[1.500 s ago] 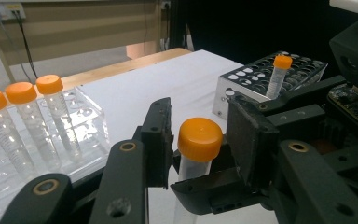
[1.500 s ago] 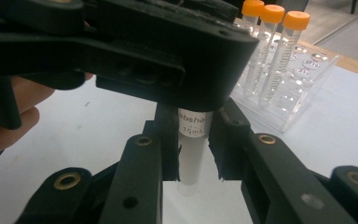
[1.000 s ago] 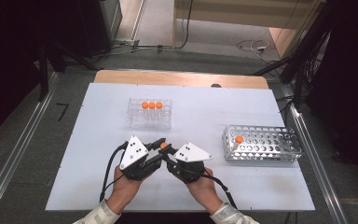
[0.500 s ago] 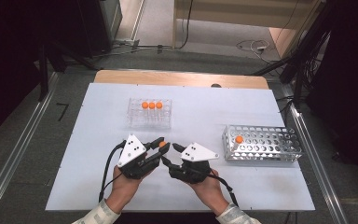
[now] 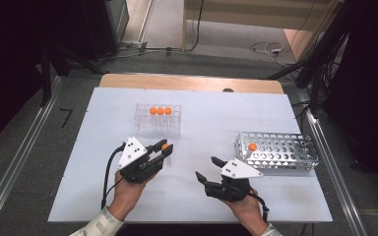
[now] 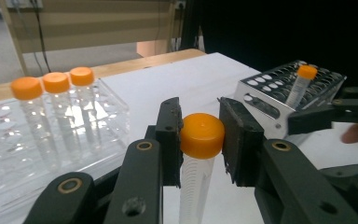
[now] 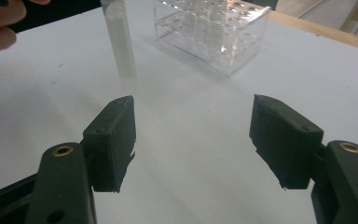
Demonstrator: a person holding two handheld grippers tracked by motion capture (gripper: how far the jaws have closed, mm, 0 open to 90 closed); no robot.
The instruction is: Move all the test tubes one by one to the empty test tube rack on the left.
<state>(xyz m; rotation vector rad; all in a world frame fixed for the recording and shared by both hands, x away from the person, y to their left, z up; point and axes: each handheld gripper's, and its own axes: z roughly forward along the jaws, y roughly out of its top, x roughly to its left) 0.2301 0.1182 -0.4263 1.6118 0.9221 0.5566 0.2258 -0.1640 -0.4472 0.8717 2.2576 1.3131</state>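
Note:
My left gripper (image 5: 165,149) is shut on the orange cap of a clear tube (image 6: 201,135); the tube hangs upright between the pads, above the white table. In the right gripper view the tube's clear body (image 7: 119,42) shows at upper left. My right gripper (image 5: 206,168) stands to the right of it, apart from the tube. Its jaws have just been opening, and nothing lies between them (image 7: 193,116).
A clear plastic rack (image 5: 158,128) holding three orange-capped tubes (image 5: 160,111) stands behind the left gripper. A metal mesh rack (image 5: 285,153) with one orange-capped tube (image 5: 252,147) sits at the right. The white table (image 5: 202,113) ends in a wooden strip at the back.
The right gripper, which met the left one at the tube, has opened and drawn away to the right. The left gripper has stayed in place with the tube.

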